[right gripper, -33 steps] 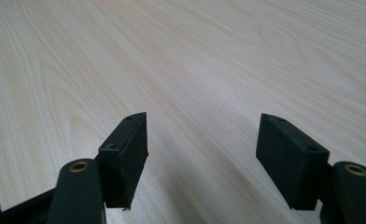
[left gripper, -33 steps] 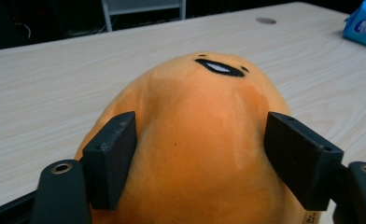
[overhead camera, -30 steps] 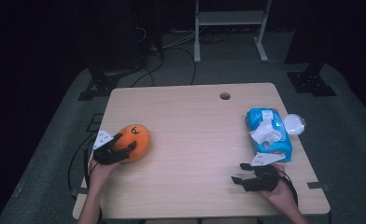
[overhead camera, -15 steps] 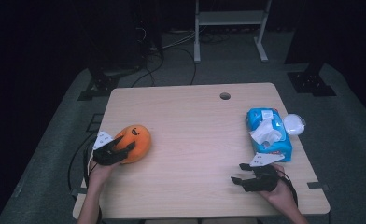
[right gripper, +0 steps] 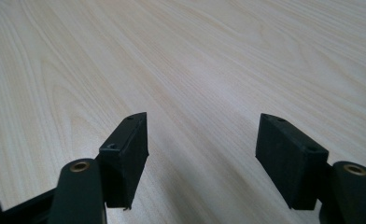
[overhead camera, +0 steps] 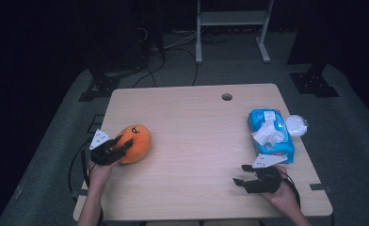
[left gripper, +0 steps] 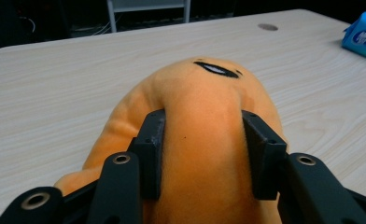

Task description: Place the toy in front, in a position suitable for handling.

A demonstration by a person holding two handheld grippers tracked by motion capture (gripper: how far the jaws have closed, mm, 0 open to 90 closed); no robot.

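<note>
An orange plush toy [overhead camera: 134, 142] with a small dark mouth lies at the left edge of the wooden table [overhead camera: 192, 141]. My left gripper [overhead camera: 121, 147] has just been closing and is shut on the plush. In the left gripper view its black pads [left gripper: 154, 149] press into both sides of the soft plush toy [left gripper: 204, 140]. My right gripper [overhead camera: 239, 175] rests low over the table's front right part, open, jaws pointing left. The right gripper view has the right gripper [right gripper: 202, 158] with bare wood between its wide-set pads [right gripper: 284, 154].
A blue pack of wet wipes [overhead camera: 271, 135] with a white tissue sticking out lies at the table's right edge, a round white lid [overhead camera: 296, 125] beside it. A cable hole [overhead camera: 227, 97] sits near the far edge. Dark stands and cables surround the table.
The left gripper's jaws have closed onto the orange plush, and the plush has shifted a little. The right hand has not moved.
</note>
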